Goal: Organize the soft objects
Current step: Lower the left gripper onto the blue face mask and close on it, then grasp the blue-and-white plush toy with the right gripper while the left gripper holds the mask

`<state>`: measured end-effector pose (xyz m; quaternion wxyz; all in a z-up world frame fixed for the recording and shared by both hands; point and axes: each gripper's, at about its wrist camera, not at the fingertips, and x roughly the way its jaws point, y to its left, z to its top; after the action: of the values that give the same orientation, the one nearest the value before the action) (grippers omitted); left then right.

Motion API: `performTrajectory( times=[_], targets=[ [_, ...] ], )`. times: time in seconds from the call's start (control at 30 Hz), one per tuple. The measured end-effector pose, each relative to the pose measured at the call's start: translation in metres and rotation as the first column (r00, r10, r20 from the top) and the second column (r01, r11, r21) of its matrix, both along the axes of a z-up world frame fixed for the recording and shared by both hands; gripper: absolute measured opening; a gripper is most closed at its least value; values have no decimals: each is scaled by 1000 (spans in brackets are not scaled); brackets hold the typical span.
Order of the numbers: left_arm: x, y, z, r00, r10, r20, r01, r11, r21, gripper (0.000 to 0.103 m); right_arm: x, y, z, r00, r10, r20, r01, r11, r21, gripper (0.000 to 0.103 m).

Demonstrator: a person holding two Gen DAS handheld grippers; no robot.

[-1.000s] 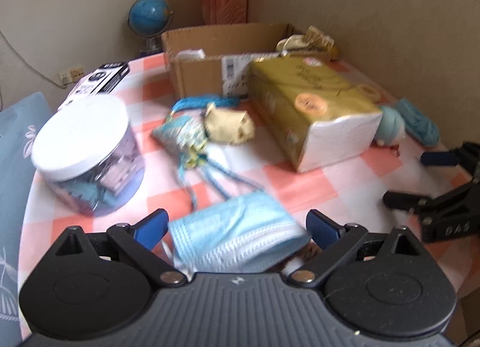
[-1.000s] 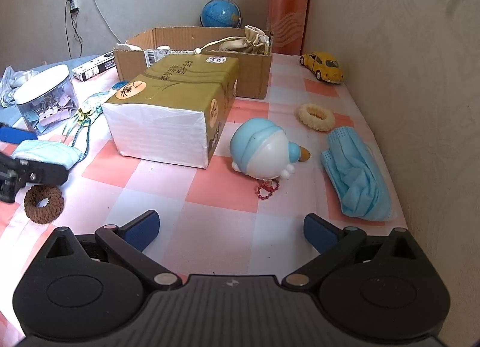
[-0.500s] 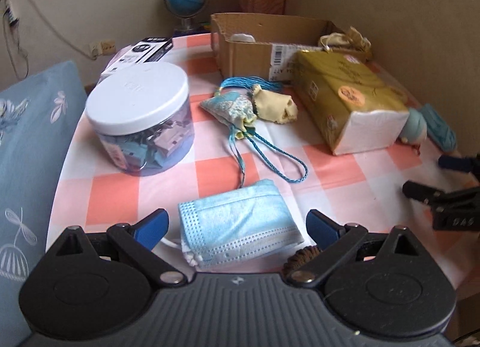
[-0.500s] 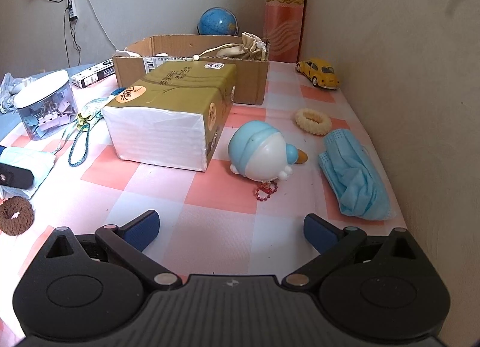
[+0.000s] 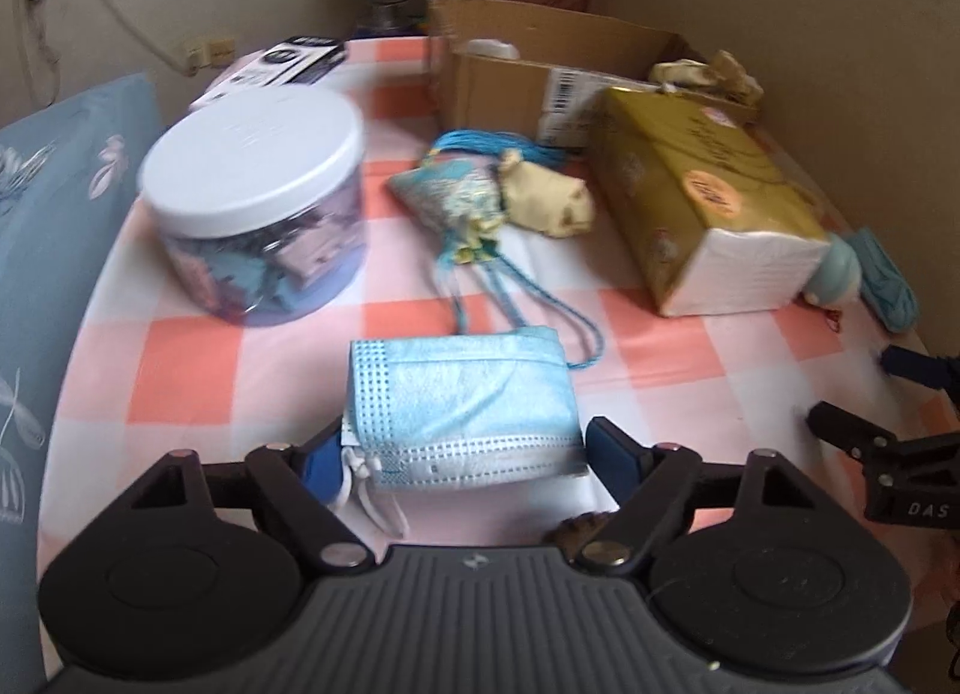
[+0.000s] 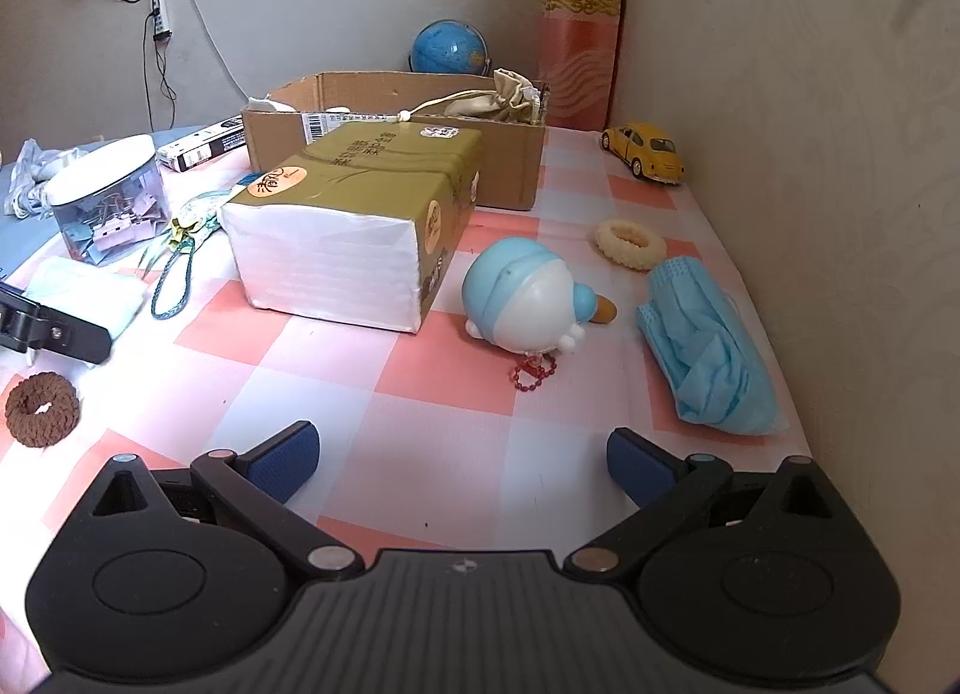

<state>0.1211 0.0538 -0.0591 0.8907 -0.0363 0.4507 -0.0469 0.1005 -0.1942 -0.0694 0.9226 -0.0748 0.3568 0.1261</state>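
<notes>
My left gripper (image 5: 463, 457) has its blue pads on either side of the near edge of a folded blue face mask (image 5: 459, 400); the jaws stand narrowed around it, pads at or touching its two short ends, and I cannot tell whether they are pressing it. The mask is pale blue, pleated, folded into a thick rectangle with a dotted seam along its left and near edges and white ear loops bunched at the near left corner. It lies flat on the checked tablecloth (image 5: 198, 370), well in front of the tissue pack (image 5: 702, 196).

Left of the tissue pack: a patterned drawstring pouch (image 5: 447, 193) with its blue cord trailing toward the mask, and a small yellow cloth bag (image 5: 549, 196) touching it. Further left, a clear jar of binder clips (image 5: 258, 208) with a white lid.

My right gripper (image 6: 462, 463) is wide open, holding nothing, low over the cloth in front of the tissue pack (image 6: 354, 226). Right of the pack: a blue-and-white round toy (image 6: 528, 298), a cream scrunchie (image 6: 629, 241), a second blue face mask (image 6: 708, 352), crumpled, by the wall. Brown scrunchie (image 6: 41, 409) far left of the pack. Cardboard box (image 6: 396, 136) directly behind it, a beige pouch (image 6: 498, 100) on its rim.
</notes>
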Motion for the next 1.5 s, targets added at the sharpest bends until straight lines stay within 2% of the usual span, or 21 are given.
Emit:
performTrajectory(
  times=[0.2,0.4,0.67,0.8,1.0,1.2,1.5],
  targets=[
    [10,-7,0,998,-51,34,51,999,3,74,0,2,1,1000,13,-10,-13,1000,-10,103],
    [12,-2,-1,998,-47,43,47,999,10,72,1,2,1,1000,18,-11,-19,1000,-18,103],
    [10,2,-1,998,-35,47,35,999,9,72,17,4,9,999,16,33,-13,996,-87,102],
    [10,2,-1,998,-35,45,35,999,4,72,29,3,13,998,20,65,-11,990,-138,93],
    [10,2,0,998,-40,40,40,999,2,72,46,2,12,996,49,69,-38,986,-163,81],
    [10,1,0,998,-52,40,52,999,8,72,53,7,9,995,83,52,-73,981,-179,62],
    [8,3,4,995,-87,44,86,996,11,61,46,4,15,997,57,43,-50,988,-148,57]
  ],
)
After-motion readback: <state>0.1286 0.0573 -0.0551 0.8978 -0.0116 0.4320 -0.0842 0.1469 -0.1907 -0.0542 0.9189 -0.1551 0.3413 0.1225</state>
